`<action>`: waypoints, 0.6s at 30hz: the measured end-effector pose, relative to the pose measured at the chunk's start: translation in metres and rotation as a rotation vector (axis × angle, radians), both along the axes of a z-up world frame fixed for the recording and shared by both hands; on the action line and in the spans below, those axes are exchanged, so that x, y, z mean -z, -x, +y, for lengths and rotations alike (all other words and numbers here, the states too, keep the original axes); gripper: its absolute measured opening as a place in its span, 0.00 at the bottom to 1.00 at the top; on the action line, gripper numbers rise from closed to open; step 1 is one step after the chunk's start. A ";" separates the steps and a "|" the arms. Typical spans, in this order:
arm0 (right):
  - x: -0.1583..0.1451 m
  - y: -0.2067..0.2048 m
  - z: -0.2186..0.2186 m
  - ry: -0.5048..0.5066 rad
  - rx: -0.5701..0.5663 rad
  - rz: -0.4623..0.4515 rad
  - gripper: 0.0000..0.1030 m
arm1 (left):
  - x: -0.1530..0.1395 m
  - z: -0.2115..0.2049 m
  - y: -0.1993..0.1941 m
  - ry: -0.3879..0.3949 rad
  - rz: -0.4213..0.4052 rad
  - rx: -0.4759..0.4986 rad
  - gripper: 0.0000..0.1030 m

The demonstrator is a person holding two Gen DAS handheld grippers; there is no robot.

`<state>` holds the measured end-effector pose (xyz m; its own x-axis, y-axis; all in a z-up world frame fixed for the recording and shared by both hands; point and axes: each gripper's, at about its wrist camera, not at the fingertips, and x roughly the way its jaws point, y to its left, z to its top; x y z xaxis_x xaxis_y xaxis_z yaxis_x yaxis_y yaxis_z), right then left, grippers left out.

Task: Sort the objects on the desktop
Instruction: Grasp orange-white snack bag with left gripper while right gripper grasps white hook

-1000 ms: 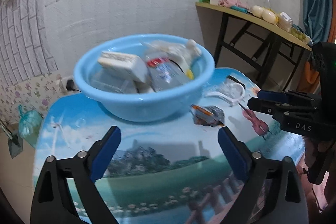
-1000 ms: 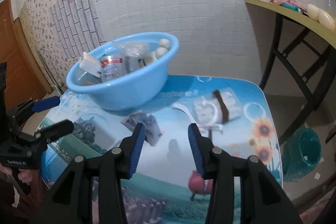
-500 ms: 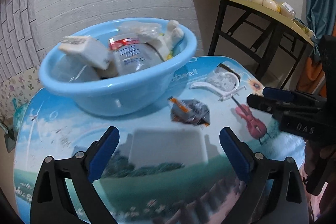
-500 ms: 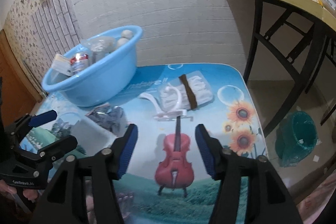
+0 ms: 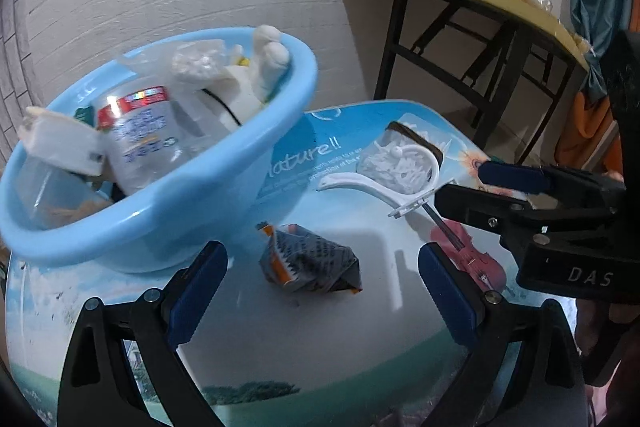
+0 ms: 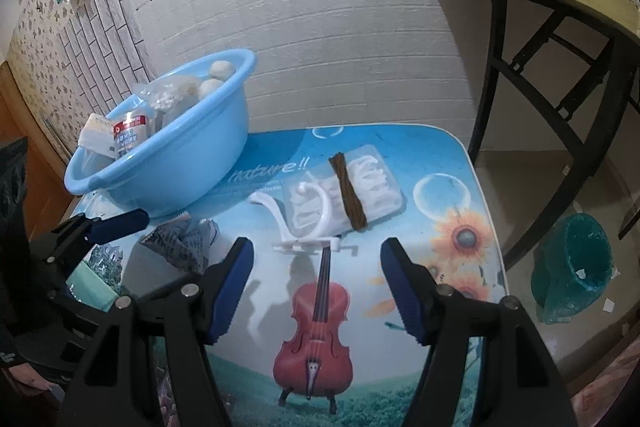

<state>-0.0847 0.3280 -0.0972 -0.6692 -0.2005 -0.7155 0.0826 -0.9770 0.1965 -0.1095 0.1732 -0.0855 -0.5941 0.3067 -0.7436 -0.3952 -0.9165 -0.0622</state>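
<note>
Right gripper (image 6: 316,287) over the printed table (image 6: 452,195), jaws having just been opening, now apart with nothing between them, above the violin picture. Just beyond: white plastic hook (image 6: 308,223) lying against a clear packet of white pieces (image 6: 372,187), a brown strip (image 6: 348,191) across the packet. Left of the hook, a crumpled dark wrapper (image 6: 180,243). Far left, blue basin (image 6: 192,155) full of items. Left gripper (image 6: 104,227) at left edge, near the wrapper. Teal bin (image 6: 572,267) on the floor, right.
</note>
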 end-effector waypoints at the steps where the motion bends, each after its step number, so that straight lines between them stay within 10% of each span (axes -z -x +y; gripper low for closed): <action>1: 0.001 0.002 -0.001 0.009 -0.007 -0.007 0.64 | 0.001 0.002 0.000 0.008 -0.003 0.003 0.93; 7: 0.007 0.008 -0.002 0.056 -0.023 -0.033 0.59 | 0.011 0.006 0.009 0.048 -0.055 0.009 0.50; 18: 0.015 0.020 -0.002 0.084 -0.007 -0.095 0.49 | 0.009 -0.013 -0.003 0.017 -0.080 0.013 0.40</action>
